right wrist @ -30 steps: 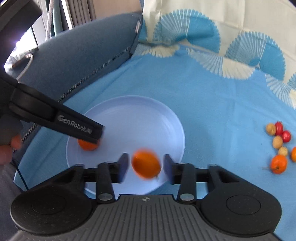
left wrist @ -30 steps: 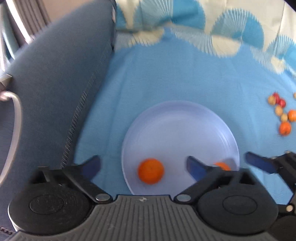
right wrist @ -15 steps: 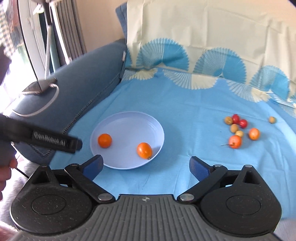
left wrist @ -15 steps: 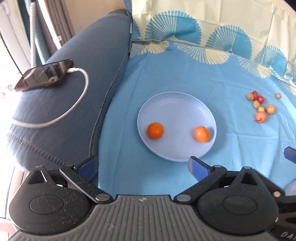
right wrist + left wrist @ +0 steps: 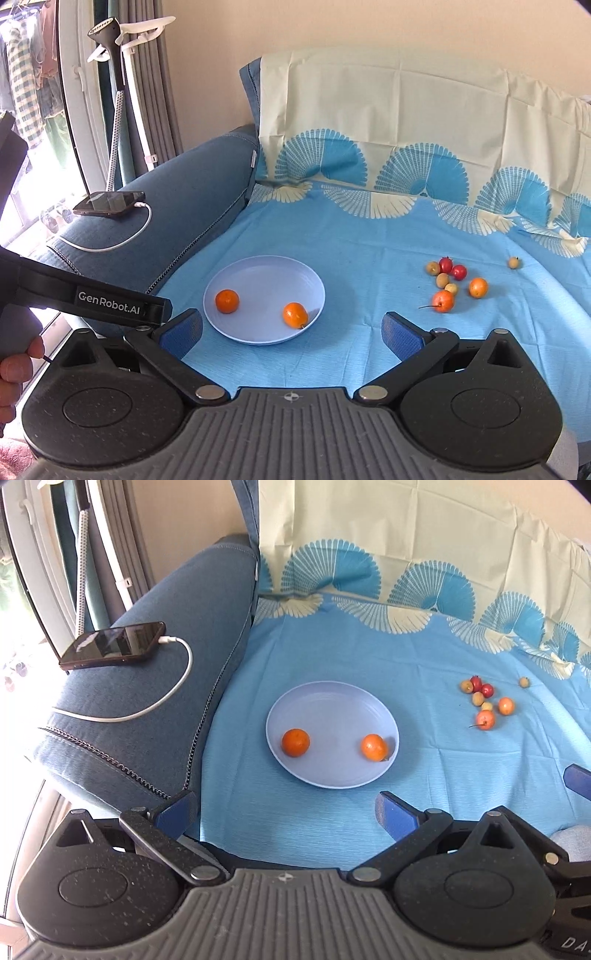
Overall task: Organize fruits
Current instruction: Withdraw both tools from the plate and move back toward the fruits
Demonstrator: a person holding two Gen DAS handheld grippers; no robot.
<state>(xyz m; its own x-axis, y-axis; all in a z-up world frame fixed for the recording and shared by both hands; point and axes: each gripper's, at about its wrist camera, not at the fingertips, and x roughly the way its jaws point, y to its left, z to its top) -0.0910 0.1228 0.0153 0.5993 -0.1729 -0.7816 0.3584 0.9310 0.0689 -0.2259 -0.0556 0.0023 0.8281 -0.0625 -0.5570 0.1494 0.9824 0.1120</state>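
Two orange fruits (image 5: 227, 301) (image 5: 294, 314) lie in the pale blue plate (image 5: 266, 273) on the blue sheet, well apart from each other — that much of the sorting looks done. The loose cluster of small fruits (image 5: 452, 286) waits on the sheet well to the plate's right, with one stray yellow fruit (image 5: 513, 262) beyond it. Both the left tongs (image 5: 286, 808) and the right tongs (image 5: 291, 328) stand wide and empty — the right jaws have just been opening, nothing between them.

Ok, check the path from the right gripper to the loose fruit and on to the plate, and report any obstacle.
Nothing visible blocks it. The open right gripper faces bare blue cloth up to the loose fruit, and only cloth separates that cluster from the plate, which holds two oranges with room left.
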